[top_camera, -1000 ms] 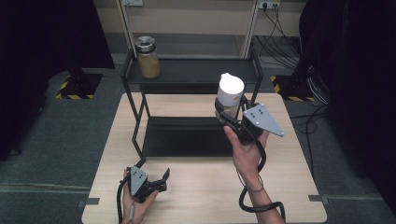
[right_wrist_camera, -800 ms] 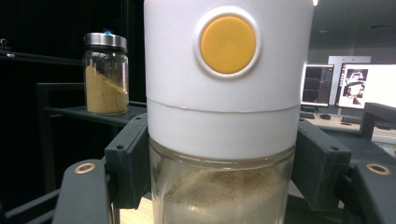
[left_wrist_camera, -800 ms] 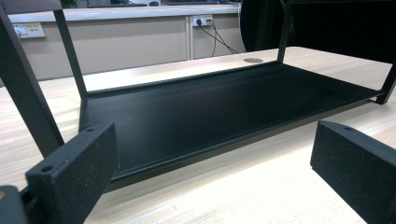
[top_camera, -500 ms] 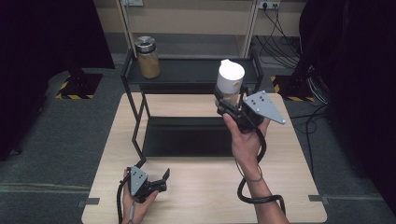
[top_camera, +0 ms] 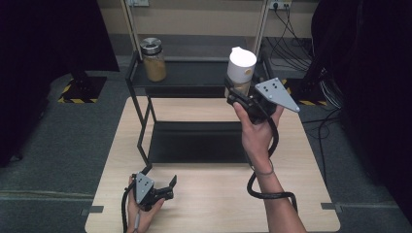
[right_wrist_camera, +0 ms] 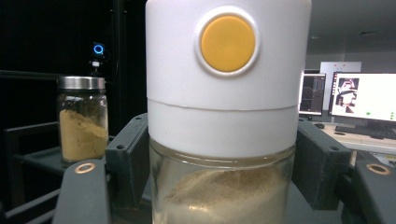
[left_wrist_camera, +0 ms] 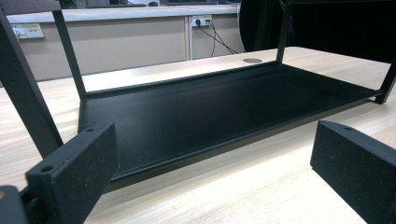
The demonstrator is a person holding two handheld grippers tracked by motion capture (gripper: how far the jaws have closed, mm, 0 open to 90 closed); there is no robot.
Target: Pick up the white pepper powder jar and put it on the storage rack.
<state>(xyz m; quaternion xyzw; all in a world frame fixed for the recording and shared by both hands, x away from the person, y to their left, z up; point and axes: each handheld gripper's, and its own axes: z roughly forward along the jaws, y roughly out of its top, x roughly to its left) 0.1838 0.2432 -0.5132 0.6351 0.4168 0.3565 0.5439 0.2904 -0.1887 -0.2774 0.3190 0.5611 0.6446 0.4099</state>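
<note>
While the left tongs (top_camera: 167,187) rest low on the wooden worktop (top_camera: 214,204) at its near edge, their jaws gape wide with nothing between them, facing the black rack's lower shelf (left_wrist_camera: 210,116). Farther off, the right tongs (top_camera: 240,94) are raised above the rack, clamped on the glass body of a white-lidded jar (right_wrist_camera: 224,140) of pale powder. Beyond, on the rack's upper shelf (top_camera: 194,75), stands a metal-lidded jar (top_camera: 153,59) of yellow-brown powder.
</note>
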